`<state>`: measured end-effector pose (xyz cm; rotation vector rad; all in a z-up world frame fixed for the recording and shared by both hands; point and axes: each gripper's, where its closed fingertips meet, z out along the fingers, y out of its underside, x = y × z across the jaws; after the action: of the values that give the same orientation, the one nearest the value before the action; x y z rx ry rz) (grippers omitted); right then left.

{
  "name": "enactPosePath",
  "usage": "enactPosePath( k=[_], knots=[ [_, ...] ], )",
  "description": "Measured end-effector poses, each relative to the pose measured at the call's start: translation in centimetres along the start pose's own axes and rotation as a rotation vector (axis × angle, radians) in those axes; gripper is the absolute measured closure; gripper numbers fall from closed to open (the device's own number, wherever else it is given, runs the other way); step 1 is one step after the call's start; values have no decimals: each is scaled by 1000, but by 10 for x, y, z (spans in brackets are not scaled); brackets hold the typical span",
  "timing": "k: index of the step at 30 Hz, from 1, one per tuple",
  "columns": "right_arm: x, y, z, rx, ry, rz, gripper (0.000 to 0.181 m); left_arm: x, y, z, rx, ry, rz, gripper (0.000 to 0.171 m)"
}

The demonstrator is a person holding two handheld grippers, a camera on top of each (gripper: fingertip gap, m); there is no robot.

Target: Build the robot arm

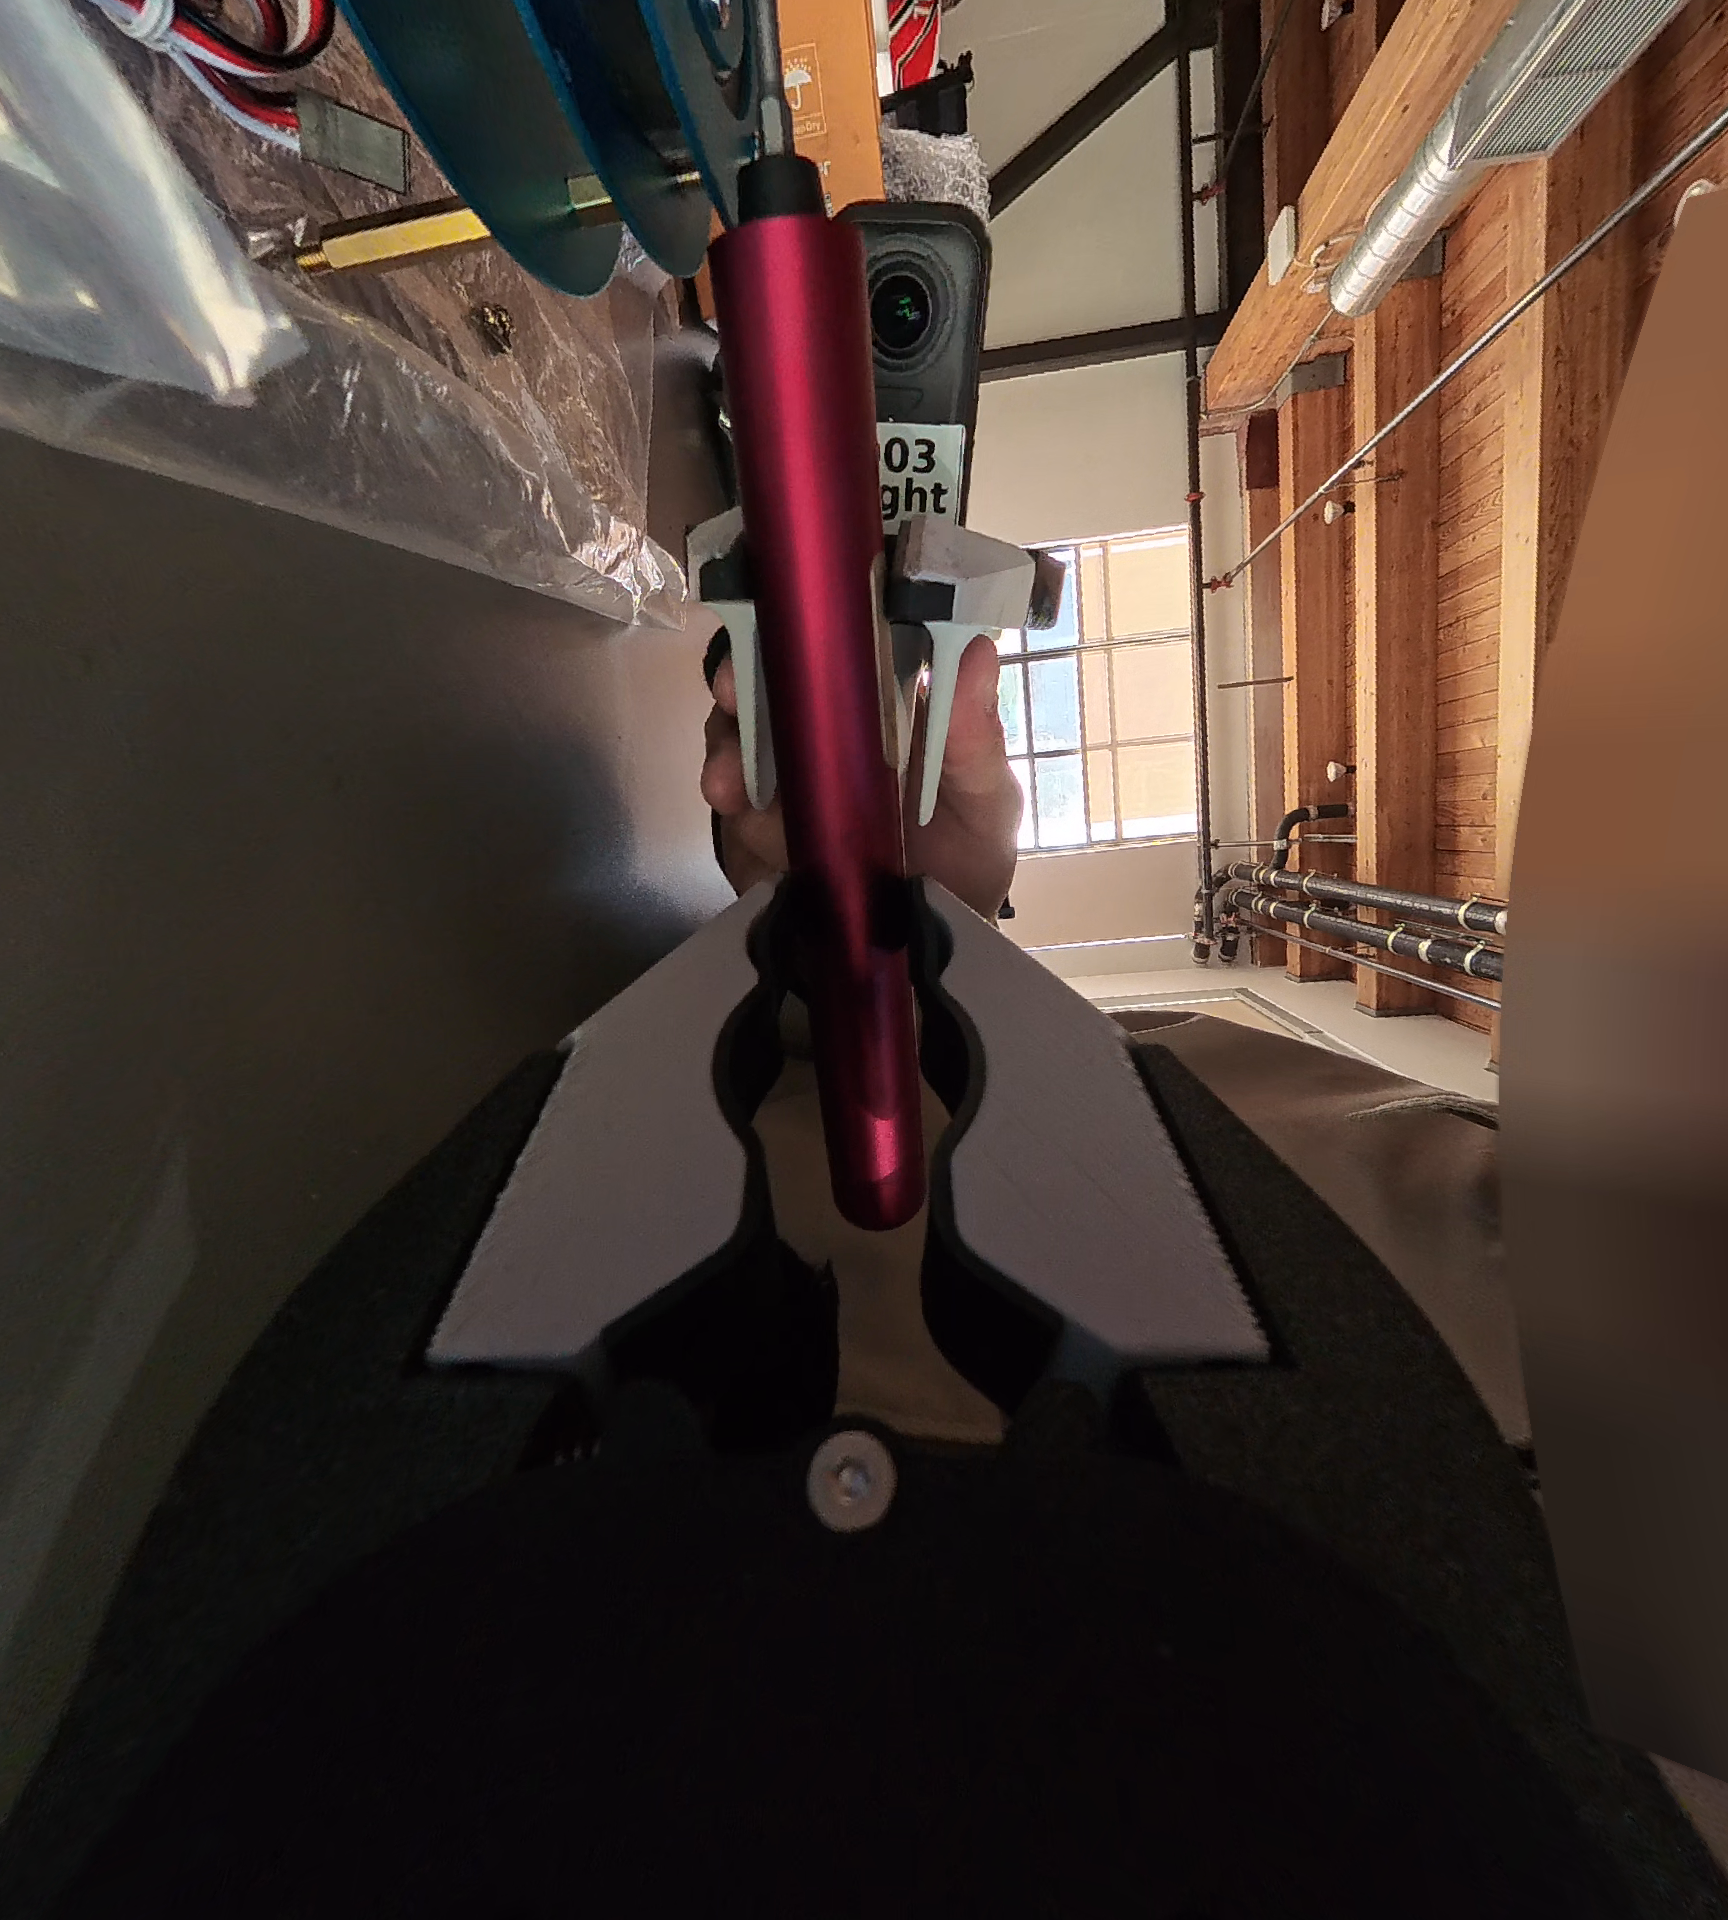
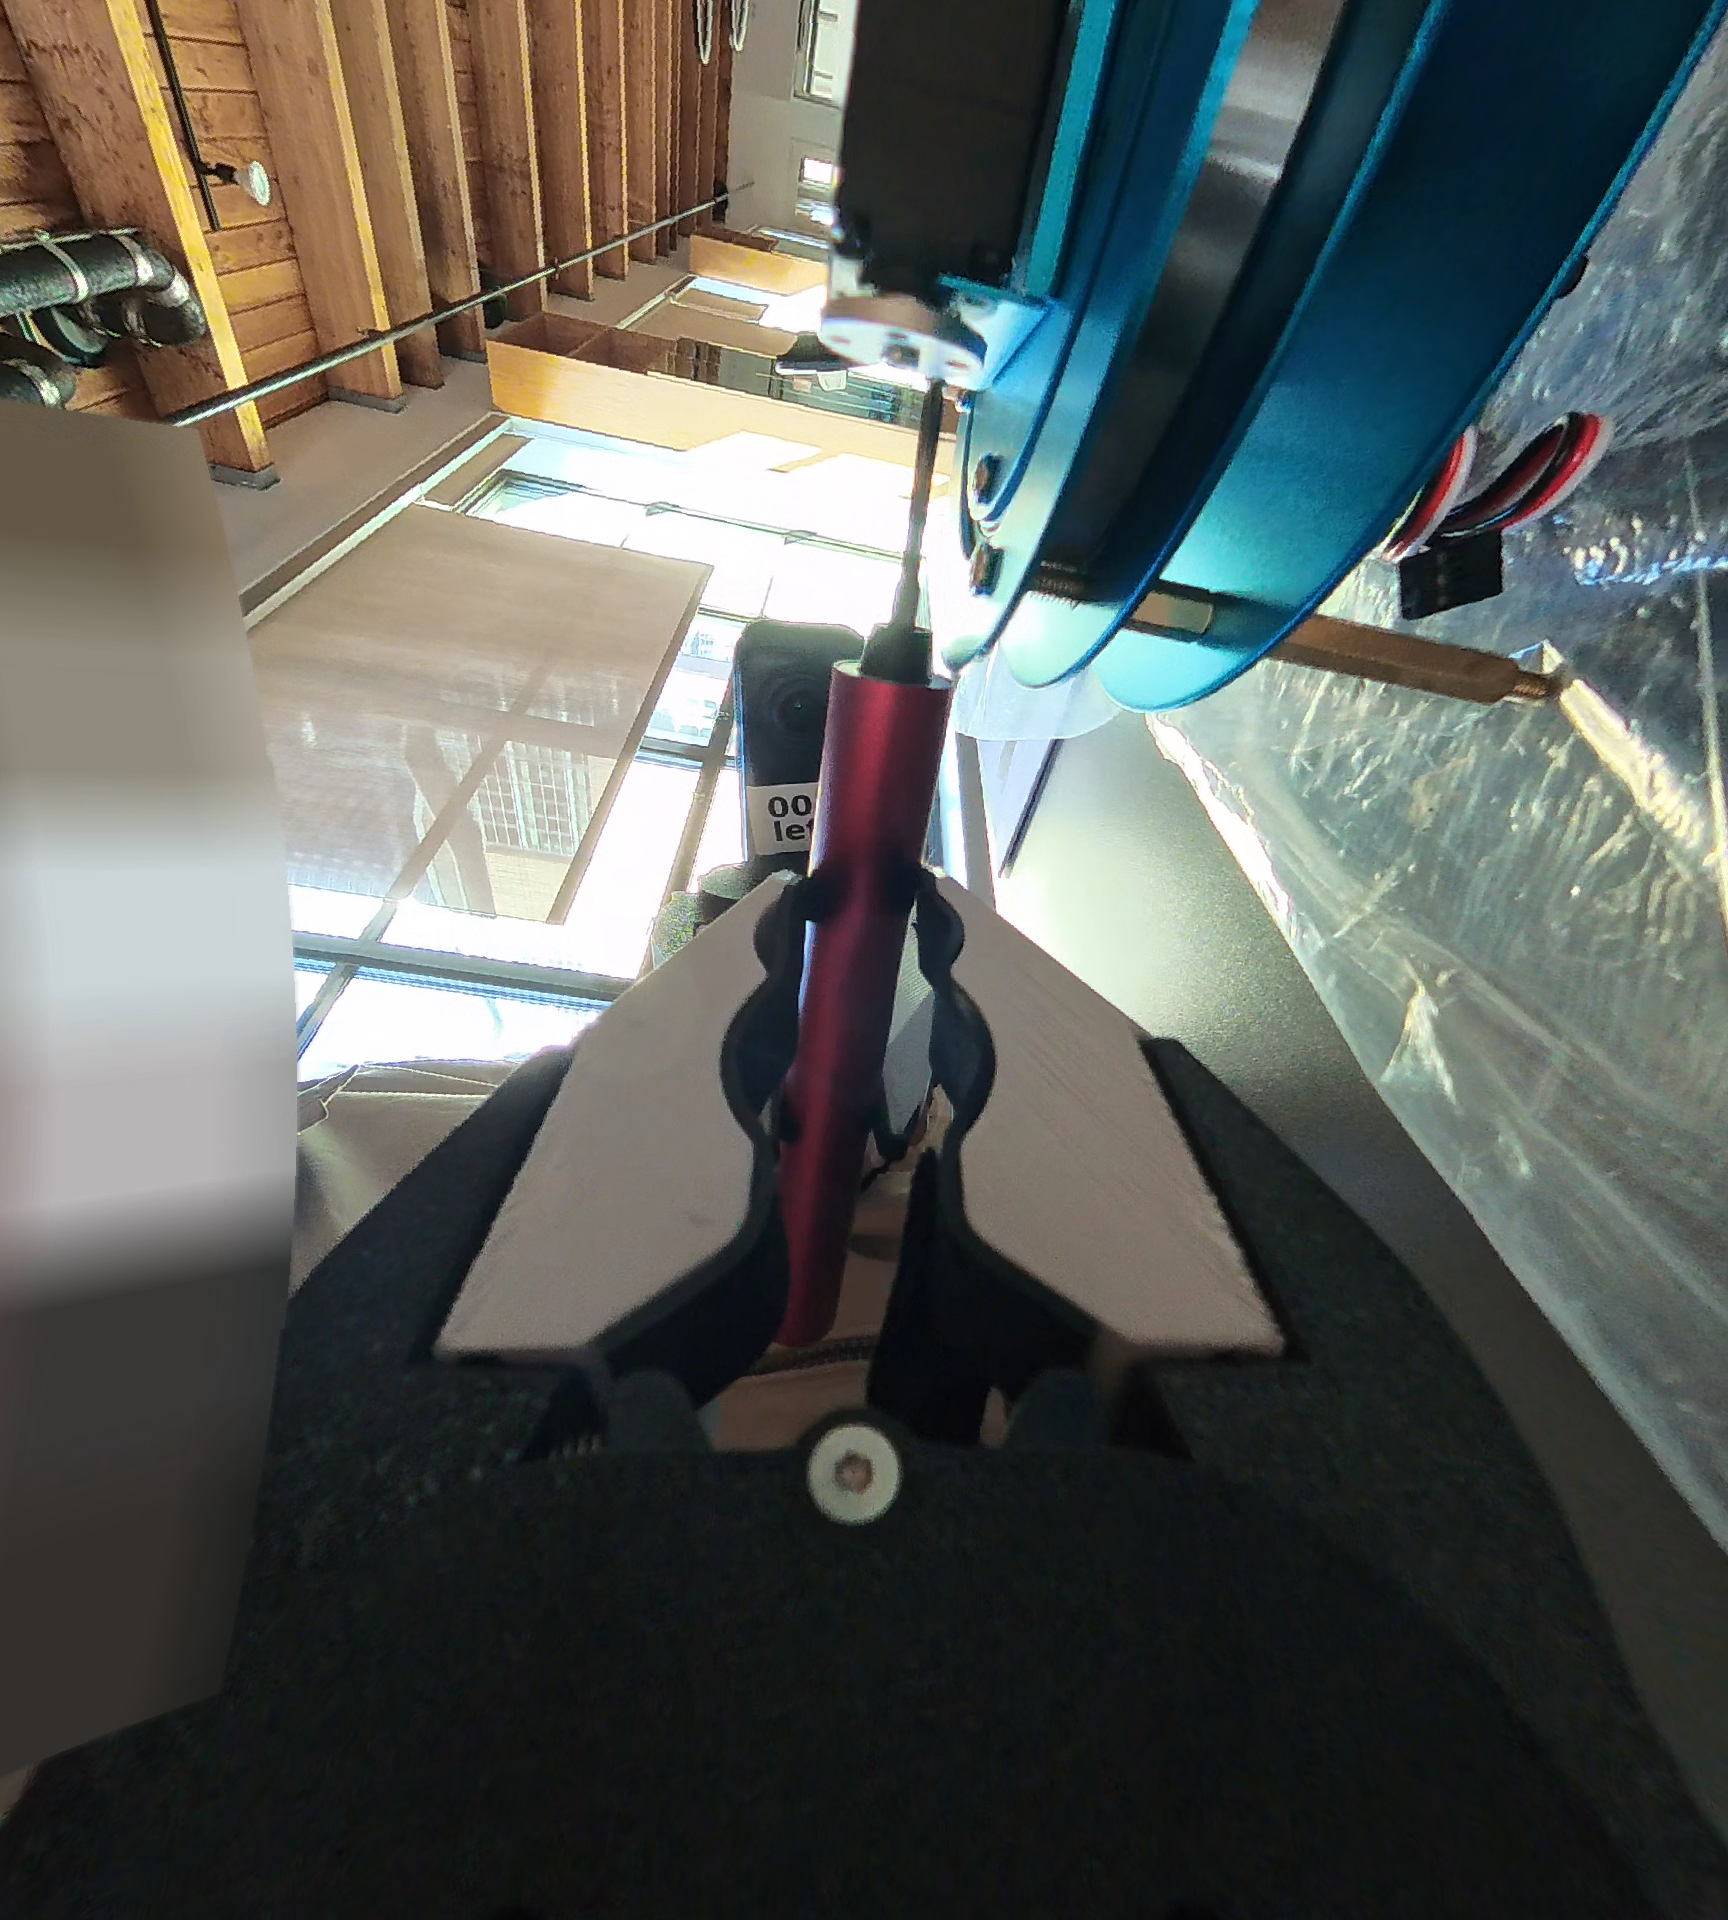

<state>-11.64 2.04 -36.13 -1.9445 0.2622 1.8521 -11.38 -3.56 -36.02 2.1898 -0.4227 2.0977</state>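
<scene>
Left wrist view: left hand-held gripper (image 1: 844, 914) has its jaws closed onto a red-handled screwdriver (image 1: 818, 644), pinching the handle near the tips, with the butt end lying back between the fingers. The right hand-held gripper (image 1: 824, 665) faces this one from farther along and clamps the same handle higher up, a person's hand (image 1: 953, 790) behind it. Likely two grips on one handle keep the shaft lined up. The bit runs up to a blue metal plate assembly (image 1: 548, 135) with a brass standoff (image 1: 403, 241), which sits over clear plastic wrap (image 1: 340, 416) on the grey counter (image 1: 216, 831). Red, white and black wires (image 1: 247, 42) lie at the counter's far edge.

Right wrist view: right hand-held gripper (image 2: 860, 904) is shut on the red handle (image 2: 865, 810), fingertips touching both sides. The thin shaft (image 2: 920, 488) reaches a white-and-red fitting (image 2: 896, 338) on the blue plates (image 2: 1203, 416), so the tip seems seated on a fastener; I cannot tell for sure. The left hand-held gripper's camera body (image 2: 782, 717) shows just behind the handle.
</scene>
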Motion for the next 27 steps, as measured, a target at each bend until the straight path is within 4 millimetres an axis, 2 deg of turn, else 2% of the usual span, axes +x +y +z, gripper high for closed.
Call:
enactPosePath(
  k=[11,27],
  knots=[
    [1,-1,0,5,41,-46,162,0,-1,0,0,3,0,153],
    [2,-2,-1,3,13,-4,163,-2,-2,1,-2,-11,6,153]
  ],
)
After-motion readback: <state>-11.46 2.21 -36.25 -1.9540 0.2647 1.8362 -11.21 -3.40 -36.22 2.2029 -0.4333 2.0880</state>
